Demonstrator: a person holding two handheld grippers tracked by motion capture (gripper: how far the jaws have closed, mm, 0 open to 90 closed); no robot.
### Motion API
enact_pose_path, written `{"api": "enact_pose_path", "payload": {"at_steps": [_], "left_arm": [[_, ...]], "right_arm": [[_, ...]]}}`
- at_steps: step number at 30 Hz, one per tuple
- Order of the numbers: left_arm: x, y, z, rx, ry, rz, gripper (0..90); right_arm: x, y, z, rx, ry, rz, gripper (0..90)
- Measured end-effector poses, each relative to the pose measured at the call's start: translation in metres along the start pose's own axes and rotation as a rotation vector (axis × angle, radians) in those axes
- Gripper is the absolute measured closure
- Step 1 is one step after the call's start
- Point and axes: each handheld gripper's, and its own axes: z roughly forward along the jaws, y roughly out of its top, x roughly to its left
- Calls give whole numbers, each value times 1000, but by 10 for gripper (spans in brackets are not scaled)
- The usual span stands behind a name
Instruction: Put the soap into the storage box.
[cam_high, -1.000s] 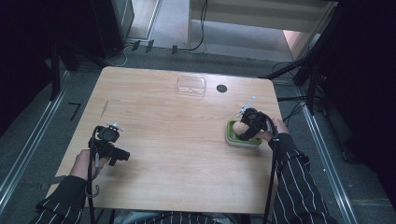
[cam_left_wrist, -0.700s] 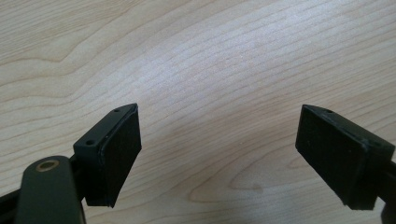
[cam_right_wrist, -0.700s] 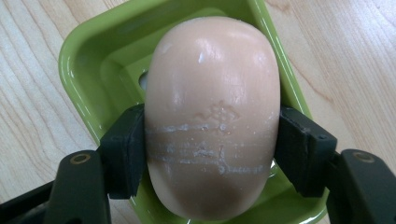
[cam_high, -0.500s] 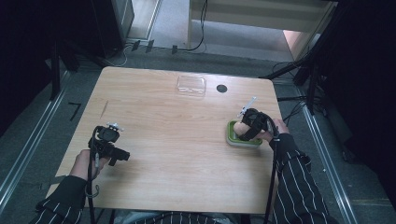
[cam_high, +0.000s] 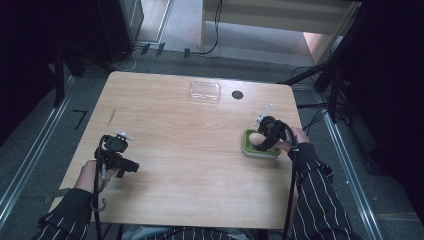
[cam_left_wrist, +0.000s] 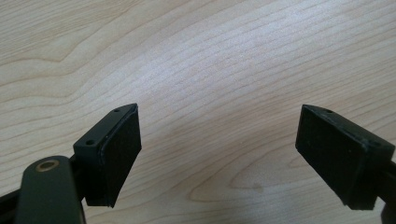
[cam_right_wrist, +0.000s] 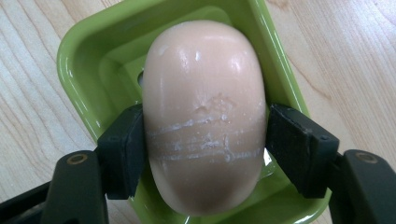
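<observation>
Glossy green plastic dish, scuffed waxy soap, matt wooden table.

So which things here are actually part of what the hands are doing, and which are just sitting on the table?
In use:
- bar of soap, pinched between the right tool jaws
- green soap dish, under the soap

Lying about:
- clear plastic lid, far edge of the table
- small black disc beside it
- left tool, open over bare wood, holding nothing
</observation>
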Motion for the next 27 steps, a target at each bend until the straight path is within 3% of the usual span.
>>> {"api": "enact_pose_path", "payload": {"at_steps": [16, 27], "left_arm": [[-1, 1, 0, 2, -1, 5, 148], [0, 0, 0, -7, 3, -1, 148]], "right_arm": [[1, 0, -7, 6, -17, 9, 275], [5, -2, -23, -82, -1, 69, 203]]}}
